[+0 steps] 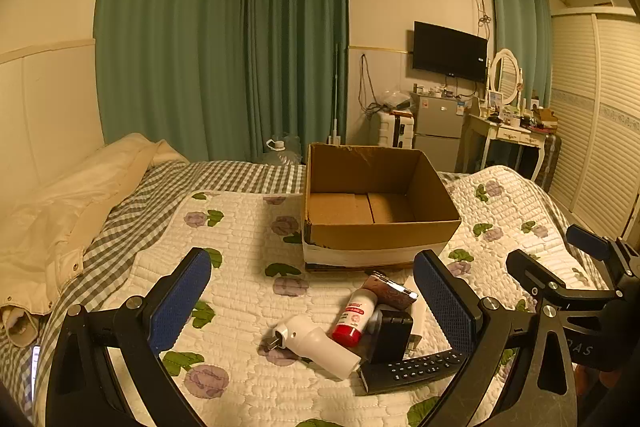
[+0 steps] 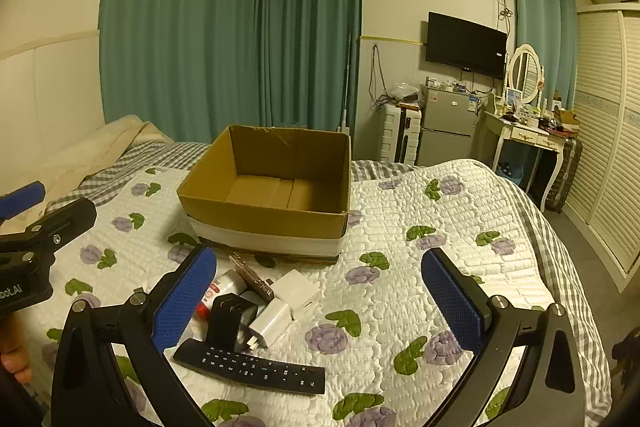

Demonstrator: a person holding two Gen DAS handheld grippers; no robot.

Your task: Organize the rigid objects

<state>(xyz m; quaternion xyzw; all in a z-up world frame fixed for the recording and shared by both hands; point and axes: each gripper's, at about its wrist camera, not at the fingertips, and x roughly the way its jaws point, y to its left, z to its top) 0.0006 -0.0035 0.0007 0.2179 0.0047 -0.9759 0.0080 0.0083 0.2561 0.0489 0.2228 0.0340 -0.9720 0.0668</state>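
Note:
An open, empty cardboard box (image 1: 380, 227) (image 2: 264, 215) stands on the quilted bed. In front of it lies a small pile: a white cylinder with a plug (image 1: 316, 345), a white bottle with a red cap (image 1: 354, 315), a black charger (image 1: 390, 335) (image 2: 232, 321), a black remote (image 1: 416, 367) (image 2: 250, 367), a patterned flat case (image 1: 390, 289) (image 2: 252, 277), and white chargers (image 2: 272, 321) (image 2: 296, 289). My left gripper (image 1: 312, 301) is open above the pile. My right gripper (image 2: 320, 301) is open, with the pile at its left finger.
A cream duvet (image 1: 68, 203) lies at the bed's left. Green curtains (image 1: 224, 47) hang behind. A fridge (image 2: 444, 129), a TV (image 2: 466, 45), a dressing table (image 2: 520, 135) and a louvred wardrobe (image 2: 608, 131) stand at the right.

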